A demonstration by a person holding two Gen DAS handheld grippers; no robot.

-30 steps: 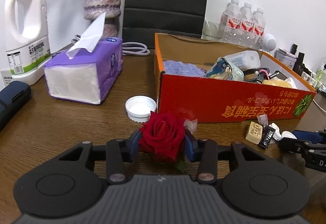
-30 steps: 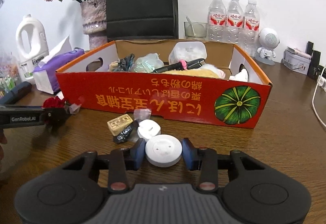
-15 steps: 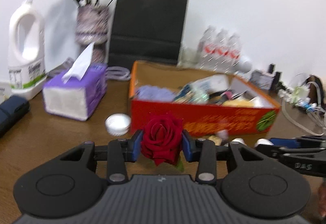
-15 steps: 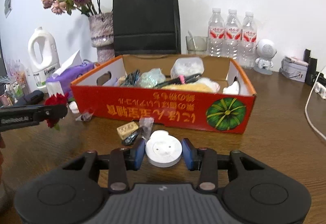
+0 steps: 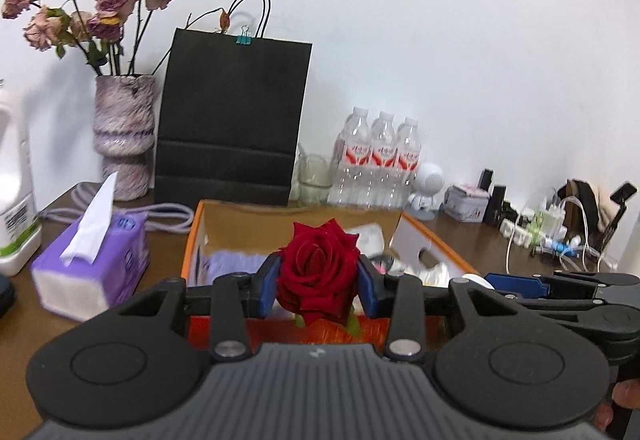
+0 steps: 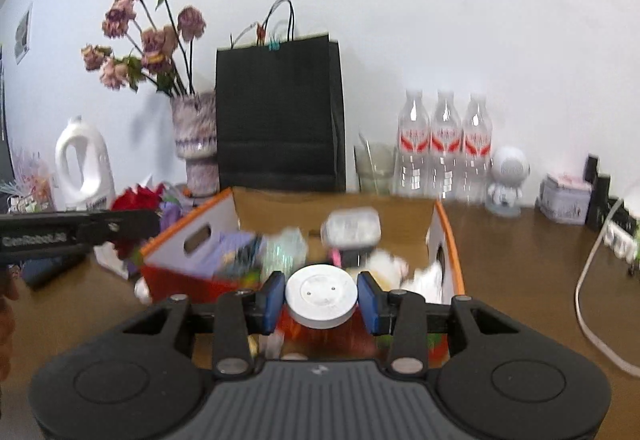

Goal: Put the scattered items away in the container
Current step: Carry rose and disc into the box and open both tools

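My left gripper [image 5: 318, 282] is shut on a red rose [image 5: 318, 272] and holds it in the air above the near wall of the red cardboard box [image 5: 192, 240]. My right gripper [image 6: 322, 298] is shut on a round white disc [image 6: 322, 294], raised over the box's [image 6: 448, 236] front wall. The box holds several items, blurred in the right wrist view. The left gripper with the rose [image 6: 138, 199] shows at the left of the right wrist view. The right gripper's blue fingers [image 5: 516, 284] show at the right of the left wrist view.
A purple tissue box [image 5: 92, 264] lies left of the red box. Behind stand a vase of dried flowers [image 5: 124, 135], a black paper bag [image 5: 232, 135], three water bottles [image 5: 380, 163], a white jug [image 6: 84, 163] and a small white robot figure [image 6: 508, 175]. Cables [image 5: 560, 240] lie at the right.
Both grippers have risen from the table and moved toward the box, each still holding its item. The small items on the table in front of the box have dropped out of sight.
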